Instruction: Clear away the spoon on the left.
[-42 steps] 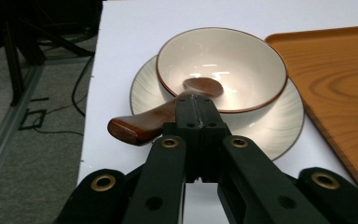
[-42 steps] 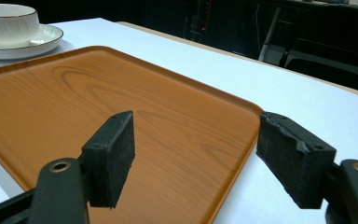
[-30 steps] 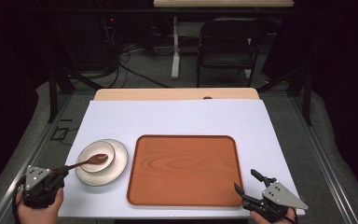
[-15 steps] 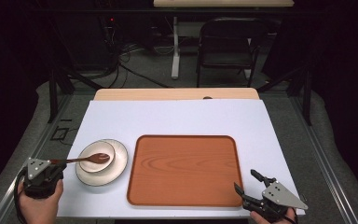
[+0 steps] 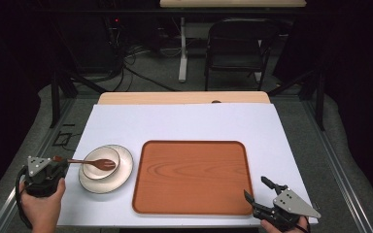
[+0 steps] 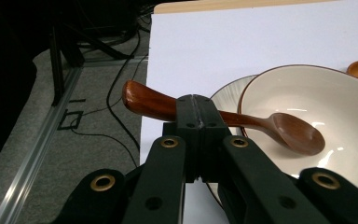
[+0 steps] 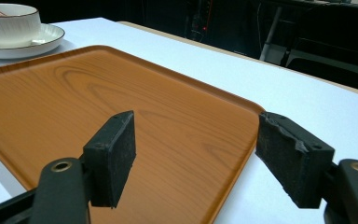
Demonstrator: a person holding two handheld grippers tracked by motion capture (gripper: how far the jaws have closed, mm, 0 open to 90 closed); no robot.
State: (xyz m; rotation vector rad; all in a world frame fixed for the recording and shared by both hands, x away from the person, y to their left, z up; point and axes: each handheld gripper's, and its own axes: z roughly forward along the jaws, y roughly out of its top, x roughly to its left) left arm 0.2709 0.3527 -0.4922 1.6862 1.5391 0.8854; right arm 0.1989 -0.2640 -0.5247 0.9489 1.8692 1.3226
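Spoon [image 6: 242, 123] handle sits clamped between the closed jaws of the left gripper [image 5: 58, 166], held roughly level. Its head reaches out ahead of the jaws to the right, over the bowl [image 5: 101, 162], and the gripper's own view shows the head just inside the bowl's rim. The bowl stands on a plate [image 5: 122, 171], just right of that gripper. Right of the plate lies the tray [image 5: 192, 177], bare, on the white table [image 5: 184, 124]. At the tray's near right corner the right gripper [image 5: 258, 190] rests with jaws wide apart, holding nothing, one jaw over the tray's edge.
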